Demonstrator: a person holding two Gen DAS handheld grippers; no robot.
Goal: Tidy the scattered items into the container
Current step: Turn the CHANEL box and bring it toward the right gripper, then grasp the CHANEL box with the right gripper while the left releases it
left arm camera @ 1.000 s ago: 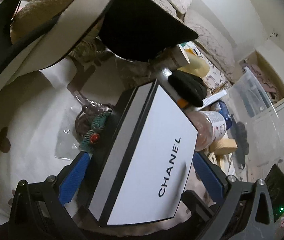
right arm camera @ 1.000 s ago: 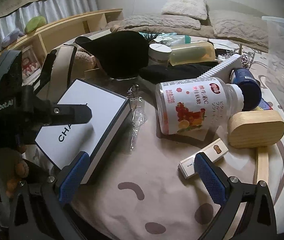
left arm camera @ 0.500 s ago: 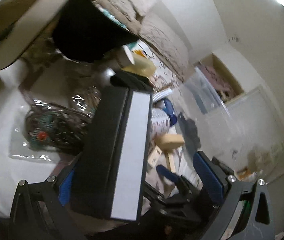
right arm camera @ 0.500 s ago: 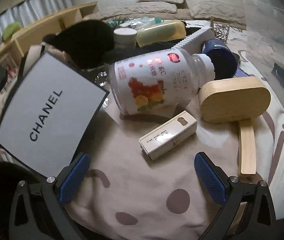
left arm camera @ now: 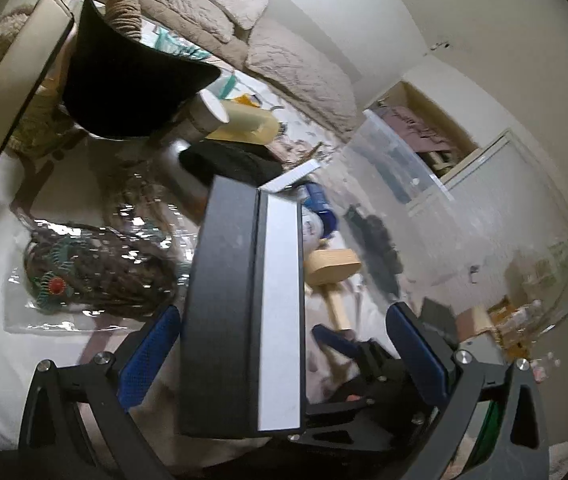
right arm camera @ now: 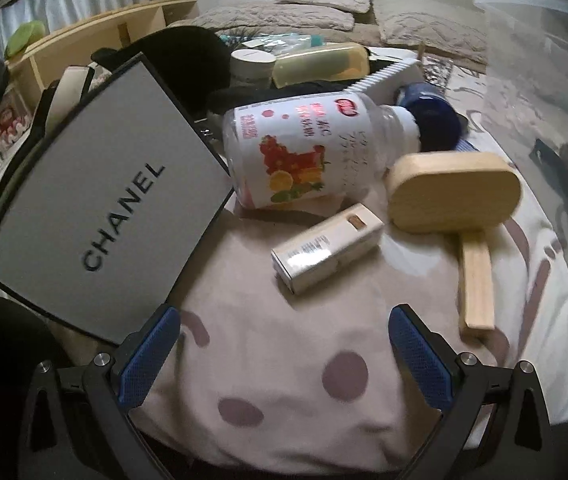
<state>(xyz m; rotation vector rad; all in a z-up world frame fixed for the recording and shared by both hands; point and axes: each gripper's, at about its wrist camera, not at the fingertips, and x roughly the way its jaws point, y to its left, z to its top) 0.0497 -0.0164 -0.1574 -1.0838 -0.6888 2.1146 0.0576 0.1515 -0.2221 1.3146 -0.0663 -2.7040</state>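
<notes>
Here, a Chanel box [left arm camera: 244, 308] stands on edge between the left gripper [left arm camera: 284, 344] fingers.
The pads look spread — contact unclear; the right gripper [right arm camera: 284, 356] hangs open over the bedspread [right arm camera: 284, 400], the clear container [right arm camera: 543, 60] beyond — right.

Box [right arm camera: 96, 216]: white lid, black lettering, black edging and sides. Bottle [right arm camera: 307, 152]: clear, white label, red, orange and green fruit print, navy cap. Brush [right arm camera: 453, 196]: pale wood. Carton [right arm camera: 325, 246]: cream, tan patch. Bedspread [right arm camera: 284, 380]: beige, mauve dots and curved marks. Hat [left arm camera: 124, 84]: black. Pouch [right arm camera: 319, 64]: yellow. Hand-held gripper pads [right arm camera: 150, 362]: blue, frame black.
</notes>
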